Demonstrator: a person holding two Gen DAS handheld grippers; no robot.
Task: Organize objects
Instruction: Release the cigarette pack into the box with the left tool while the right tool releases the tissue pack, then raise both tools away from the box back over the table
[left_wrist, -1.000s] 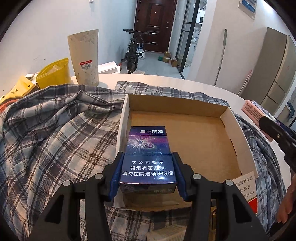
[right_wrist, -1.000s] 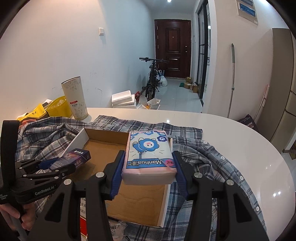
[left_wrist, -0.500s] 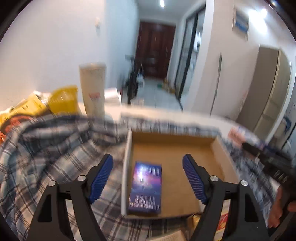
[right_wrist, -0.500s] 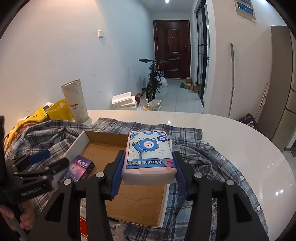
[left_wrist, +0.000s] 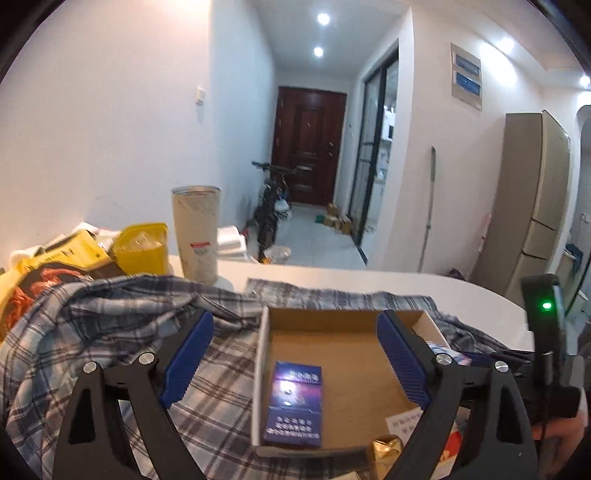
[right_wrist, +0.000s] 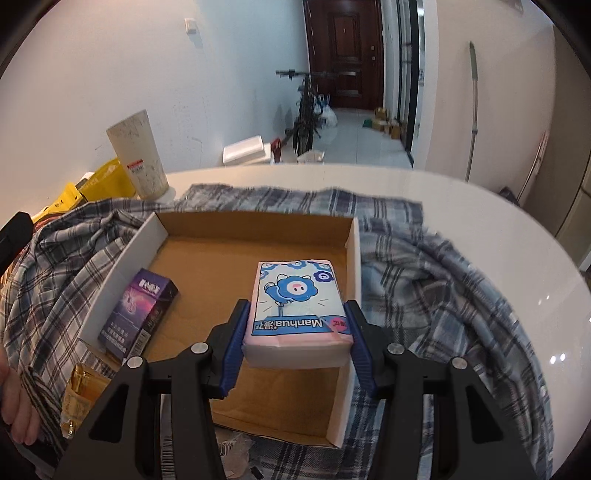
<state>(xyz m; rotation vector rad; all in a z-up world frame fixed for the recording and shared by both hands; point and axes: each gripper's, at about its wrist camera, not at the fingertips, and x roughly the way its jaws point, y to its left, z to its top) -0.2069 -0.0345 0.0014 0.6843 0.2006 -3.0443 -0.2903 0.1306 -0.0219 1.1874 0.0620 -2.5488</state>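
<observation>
A shallow cardboard box (left_wrist: 343, 317) (right_wrist: 255, 221) lies on a plaid shirt on a white table. A dark blue cigarette pack (left_wrist: 293, 406) (right_wrist: 138, 314) lies flat in the box's left front corner. My left gripper (left_wrist: 295, 358) is open and empty, held above and behind the pack. My right gripper (right_wrist: 297, 343) is shut on a pink and blue tissue pack (right_wrist: 295, 310) and holds it over the right part of the box.
A tall beige cup (left_wrist: 195, 236) (right_wrist: 138, 155) and yellow bags (left_wrist: 140, 247) stand at the table's back left. The plaid shirt (left_wrist: 110, 332) (right_wrist: 424, 280) surrounds the box. Gold wrappers (right_wrist: 83, 387) and papers lie by the box's front edge.
My left gripper has opened, dropped the cigarette pack into the box and pulled back and up. My right gripper has moved the tissue pack lower over the box.
</observation>
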